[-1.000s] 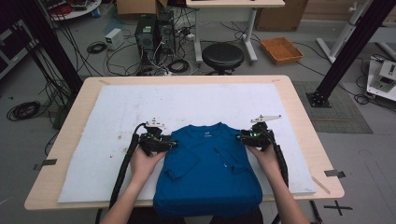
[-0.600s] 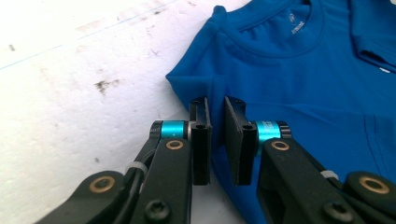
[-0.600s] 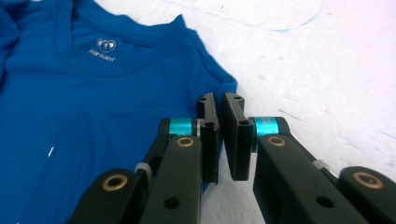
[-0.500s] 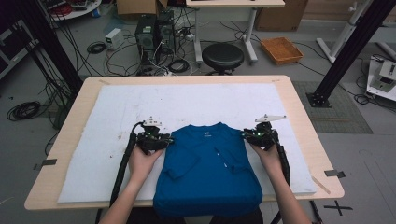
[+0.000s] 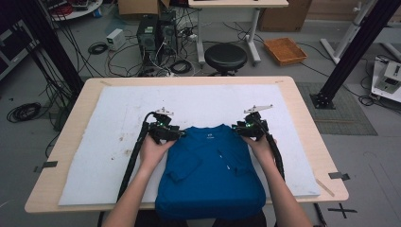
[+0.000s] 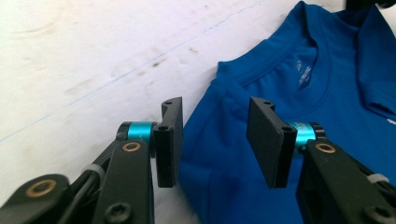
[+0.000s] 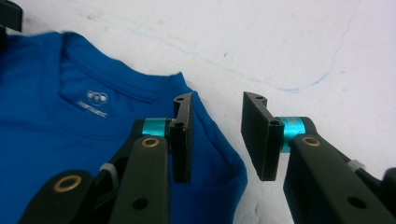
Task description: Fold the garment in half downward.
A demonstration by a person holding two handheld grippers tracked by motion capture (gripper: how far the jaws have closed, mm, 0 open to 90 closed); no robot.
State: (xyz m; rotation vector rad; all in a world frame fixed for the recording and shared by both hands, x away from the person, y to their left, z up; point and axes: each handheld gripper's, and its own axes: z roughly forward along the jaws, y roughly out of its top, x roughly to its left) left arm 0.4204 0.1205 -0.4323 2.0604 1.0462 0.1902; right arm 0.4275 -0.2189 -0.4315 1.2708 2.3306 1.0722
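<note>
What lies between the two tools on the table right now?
In the high view, the collar end of the blue folded T-shirt spans the stretch between the left tool and the right tool.

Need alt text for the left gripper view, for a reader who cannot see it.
The left gripper holds its two black jaws open just above the shoulder of a blue T-shirt. The shirt lies flat, collar visible, on a stained white mat.

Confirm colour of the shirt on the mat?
Solid blue shirt, small white neck print; the left gripper view shows it best.
</note>
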